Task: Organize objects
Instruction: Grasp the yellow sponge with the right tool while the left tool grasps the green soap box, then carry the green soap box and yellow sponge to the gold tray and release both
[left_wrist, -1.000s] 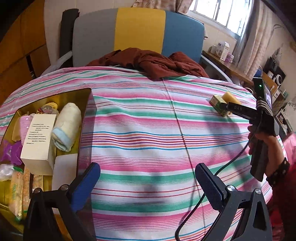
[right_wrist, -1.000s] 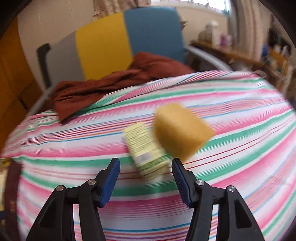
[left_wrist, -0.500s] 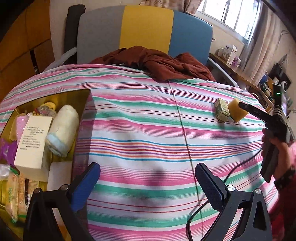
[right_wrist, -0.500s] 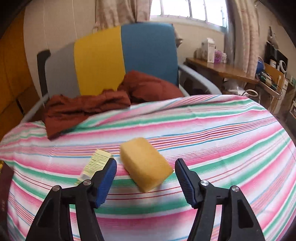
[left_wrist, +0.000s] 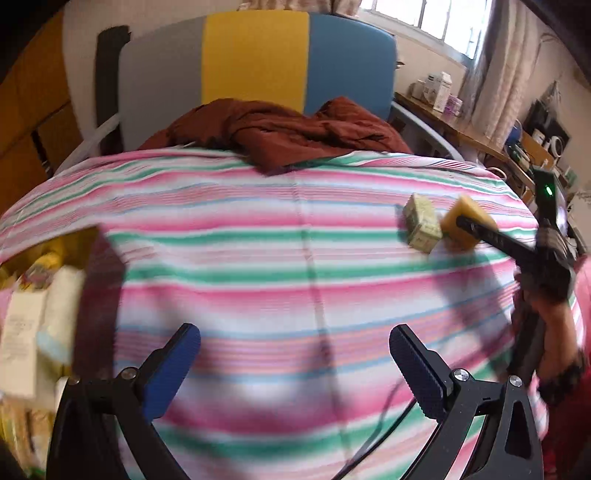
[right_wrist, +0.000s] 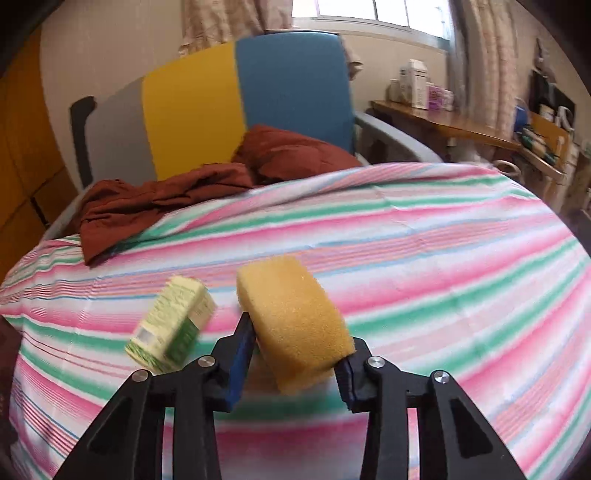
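So on my right wrist cam the right gripper (right_wrist: 295, 354) has its blue-padded fingers (right_wrist: 240, 350) pinched against both sides of the yellow rectangular foam sponge (right_wrist: 293, 317), which sits tilted between them, its far end sticking out toward 12 o'clock. Just beside it at 9 o'clock is the small green-and-cream cardboard box (right_wrist: 171, 325), tipped at an angle; I can't tell if it actually touches the sponge or the left finger, it's blurry. Both sit on the pink, green and white striped cloth (right_wrist: 443, 258), which has lots of bare room from 12 round to 4 o'clock before its edge curves away. At 10 to 11 o'clock a crumpled rust-brown garment (right_wrist: 177, 192) drapes over the cloth's far edge, with the grey, yellow and blue chair back (right_wrist: 221, 103) behind it. My left gripper (left_wrist: 295, 365) hangs over the middle of the cloth with fingers spread wide, nothing between them. From there the sponge (left_wrist: 469, 221) and box (left_wrist: 421, 225) are at 2 o'clock, near the right edge. At 9 o'clock there's the gold-coloured open tray (left_wrist: 92, 236) holding blurred packets and a white printed box (left_wrist: 20, 336).
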